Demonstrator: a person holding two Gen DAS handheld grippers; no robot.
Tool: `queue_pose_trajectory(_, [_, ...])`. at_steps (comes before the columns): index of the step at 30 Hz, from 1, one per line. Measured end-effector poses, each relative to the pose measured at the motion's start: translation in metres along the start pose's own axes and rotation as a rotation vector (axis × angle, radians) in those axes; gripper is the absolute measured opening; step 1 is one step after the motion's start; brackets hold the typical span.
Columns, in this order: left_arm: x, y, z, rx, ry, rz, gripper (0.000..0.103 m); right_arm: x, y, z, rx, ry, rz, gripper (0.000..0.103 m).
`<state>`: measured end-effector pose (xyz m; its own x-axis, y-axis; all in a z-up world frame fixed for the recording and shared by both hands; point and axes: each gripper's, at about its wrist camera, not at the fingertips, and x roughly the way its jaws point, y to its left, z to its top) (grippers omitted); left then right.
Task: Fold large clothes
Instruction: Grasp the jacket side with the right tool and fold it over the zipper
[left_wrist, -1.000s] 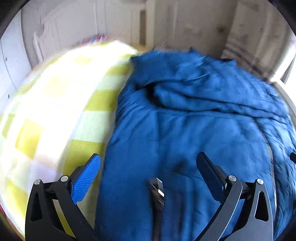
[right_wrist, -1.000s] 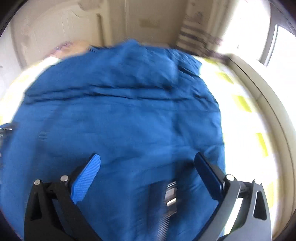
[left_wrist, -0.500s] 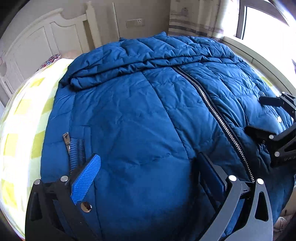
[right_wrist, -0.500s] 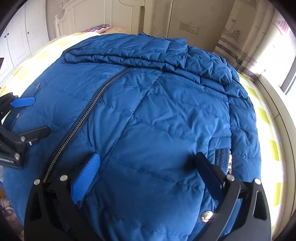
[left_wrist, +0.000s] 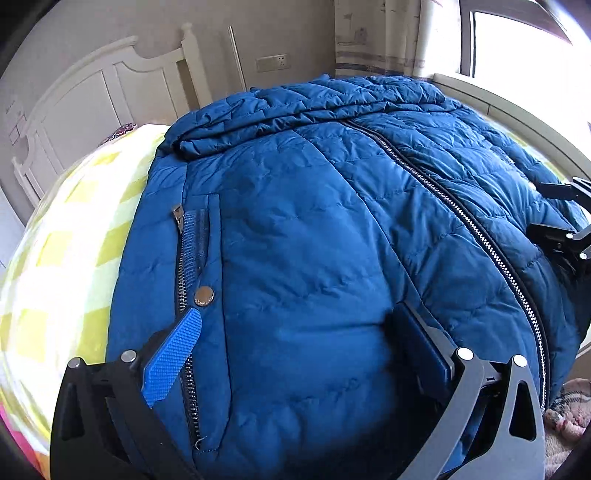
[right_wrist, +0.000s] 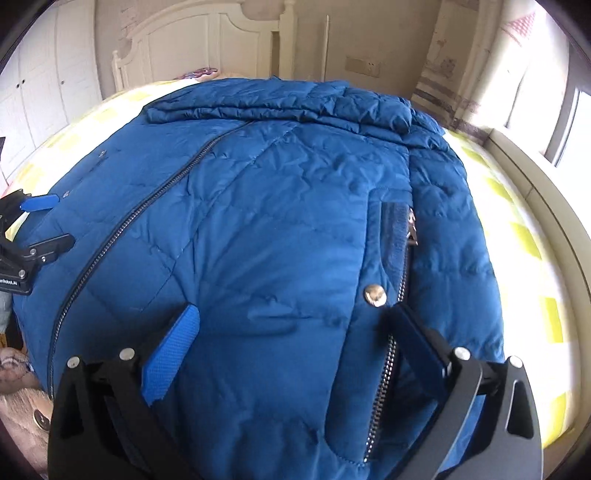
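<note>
A large blue quilted down jacket (left_wrist: 314, 229) lies front up on the bed, zipped down the middle, its hood or collar bunched at the far end. In the right wrist view the same jacket (right_wrist: 266, 229) fills the frame. My left gripper (left_wrist: 295, 332) hovers open over the jacket's near left hem, beside a zipped pocket (left_wrist: 188, 266) with a snap. My right gripper (right_wrist: 295, 328) hovers open over the near right hem by the other pocket (right_wrist: 395, 258). Neither holds fabric. Each gripper shows at the edge of the other's view.
The bed has a yellow and white checked cover (left_wrist: 62, 251) and a white headboard (left_wrist: 92, 92) at the far end. A window (left_wrist: 517, 48) and its sill run along the right side. A patterned cloth (left_wrist: 565, 410) lies below the bed's near edge.
Both grippers have pulled back and up from close over the jacket, so the whole jacket and the headboard come into view. Both stay open.
</note>
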<state>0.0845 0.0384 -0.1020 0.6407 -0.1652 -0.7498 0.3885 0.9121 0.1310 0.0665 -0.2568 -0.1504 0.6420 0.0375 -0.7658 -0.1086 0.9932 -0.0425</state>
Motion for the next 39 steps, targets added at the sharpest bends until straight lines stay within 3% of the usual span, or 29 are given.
queue_pose_trajectory(8, [0.002,0.000,-0.001,-0.007,-0.003,-0.004,0.099,-0.009,0.004,0.004,0.034,0.041,-0.027,0.101])
queue_pose_trajectory(11, [0.001,0.000,-0.001,-0.009,-0.002,-0.004,0.099,-0.029,0.025,0.004,-0.020,-0.033,0.019,0.101])
queue_pose_trajectory(16, [0.001,0.000,-0.001,-0.009,-0.003,-0.005,0.099,-0.006,0.055,-0.011,-0.102,-0.016,0.056,0.101])
queue_pose_trajectory(18, [0.000,0.000,-0.002,-0.007,-0.006,-0.004,0.099,-0.007,0.047,-0.011,-0.068,-0.010,0.091,0.101])
queue_pose_trajectory(21, [-0.004,0.001,-0.002,-0.028,0.017,0.002,0.099,-0.017,0.046,-0.006,-0.095,0.009,0.058,0.101])
queue_pose_trajectory(23, [-0.019,-0.001,-0.006,-0.034,0.004,-0.021,0.099,-0.029,0.044,-0.005,-0.086,-0.025,0.035,0.101])
queue_pose_trajectory(26, [-0.041,-0.017,-0.023,0.050,-0.054,-0.049,0.099,-0.030,0.031,-0.013,-0.043,-0.040,0.019,0.101])
queue_pose_trajectory(27, [-0.040,-0.021,-0.029,0.070,-0.049,-0.041,0.099,-0.023,0.026,-0.018,-0.031,-0.012,0.023,0.101])
queue_pose_trajectory(28, [-0.036,-0.025,-0.038,0.082,-0.035,-0.027,0.099,-0.022,0.024,-0.024,-0.024,-0.045,0.042,0.101])
queue_pose_trajectory(29, [-0.036,-0.021,-0.043,0.059,-0.063,-0.046,0.099,-0.023,0.026,-0.027,-0.035,-0.059,0.037,0.101])
queue_pose_trajectory(35, [-0.038,-0.016,-0.041,0.048,-0.042,-0.081,0.099,-0.032,0.031,-0.022,-0.038,-0.014,0.032,0.101])
queue_pose_trajectory(39, [-0.052,0.009,-0.044,-0.017,-0.077,-0.064,0.099,-0.039,0.004,-0.023,0.045,-0.079,0.018,0.101])
